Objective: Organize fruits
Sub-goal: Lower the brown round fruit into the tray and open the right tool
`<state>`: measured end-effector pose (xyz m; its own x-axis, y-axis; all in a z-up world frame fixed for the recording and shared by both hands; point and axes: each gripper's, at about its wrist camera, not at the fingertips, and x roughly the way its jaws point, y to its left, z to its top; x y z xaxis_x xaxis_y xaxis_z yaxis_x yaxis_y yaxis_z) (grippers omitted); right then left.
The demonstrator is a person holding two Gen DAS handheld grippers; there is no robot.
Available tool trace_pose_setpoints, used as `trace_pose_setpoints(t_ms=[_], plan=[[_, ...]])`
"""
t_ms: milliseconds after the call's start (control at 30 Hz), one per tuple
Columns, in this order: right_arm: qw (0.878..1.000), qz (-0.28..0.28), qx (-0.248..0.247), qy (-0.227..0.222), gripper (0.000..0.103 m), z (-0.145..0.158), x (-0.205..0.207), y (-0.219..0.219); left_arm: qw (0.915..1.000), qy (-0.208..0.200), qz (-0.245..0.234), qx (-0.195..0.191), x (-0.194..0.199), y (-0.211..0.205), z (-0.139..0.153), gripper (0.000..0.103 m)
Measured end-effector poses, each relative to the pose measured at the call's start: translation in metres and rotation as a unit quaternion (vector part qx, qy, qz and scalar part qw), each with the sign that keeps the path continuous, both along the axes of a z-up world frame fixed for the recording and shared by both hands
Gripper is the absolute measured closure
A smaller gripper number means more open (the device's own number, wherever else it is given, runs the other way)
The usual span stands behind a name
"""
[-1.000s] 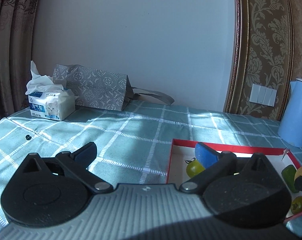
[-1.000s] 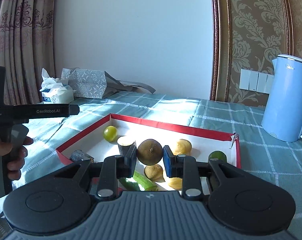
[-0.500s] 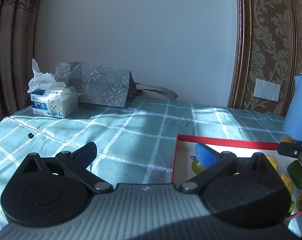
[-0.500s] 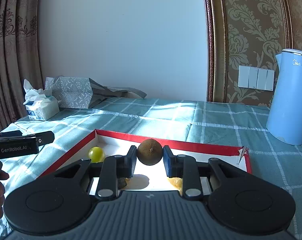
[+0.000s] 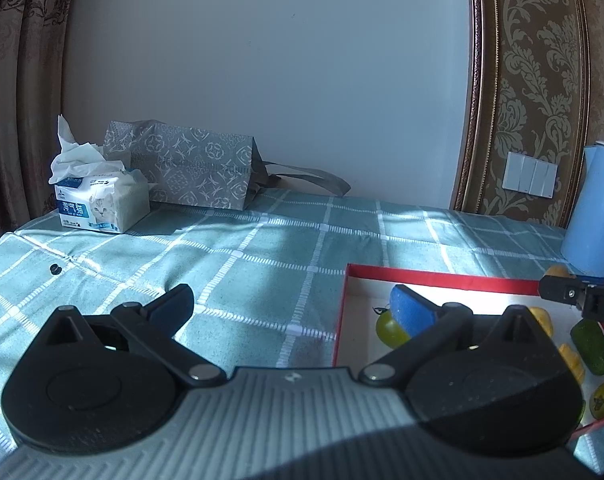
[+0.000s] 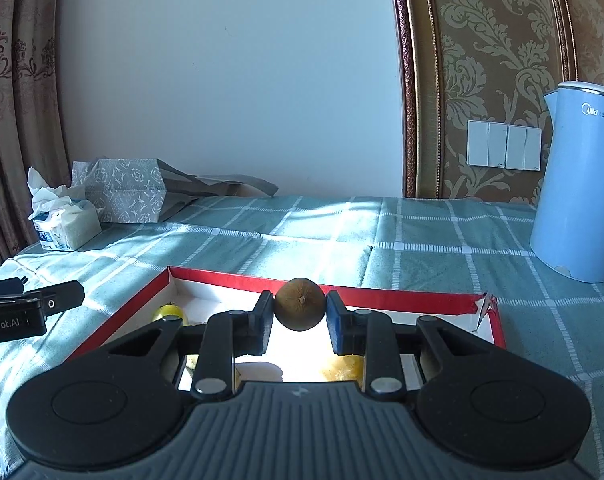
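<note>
Because the tray (image 6: 381,295) sits on the checked cloth (image 6: 341,236) with its red rim low, we can reach over it from either side, and that seems to be why both tools hang at its edges. On the right wrist view our right claw (image 6: 300,314) is clamped on a brown fruit (image 6: 300,303), pads pressed to its two sides, holding it clear above the tray's white floor, we judge so it can be carried to a new spot. Our left claw (image 5: 290,308) is spread wide and holds nothing, one finger over the cloth and the other over the tray's near corner, waiting. Only the left view shows the green fruit (image 5: 387,327), the darker green one (image 5: 589,346) and the yellow pieces (image 5: 569,360) lying on the tray floor; the right view hides most of these behind its own body, though it shows the kettle (image 6: 577,184) whole.
</note>
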<state>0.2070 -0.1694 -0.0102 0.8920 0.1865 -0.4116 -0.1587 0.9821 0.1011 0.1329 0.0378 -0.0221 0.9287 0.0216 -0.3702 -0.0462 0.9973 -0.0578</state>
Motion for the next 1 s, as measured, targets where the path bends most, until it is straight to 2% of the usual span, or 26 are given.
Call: trace_pose_setpoints(t_ms=[700,1000], plan=[[0.999,0.005,-0.038,0.035,0.076,-0.004,0.028,0.021,1.0,0.0,-0.003,0.001,-0.001,0.0,0.001,0.0],[0.998,0.007,-0.038,0.05,0.076,-0.008,0.039,0.027,0.9999,-0.001,-0.007,0.007,-0.001,-0.003,0.001,0.0]])
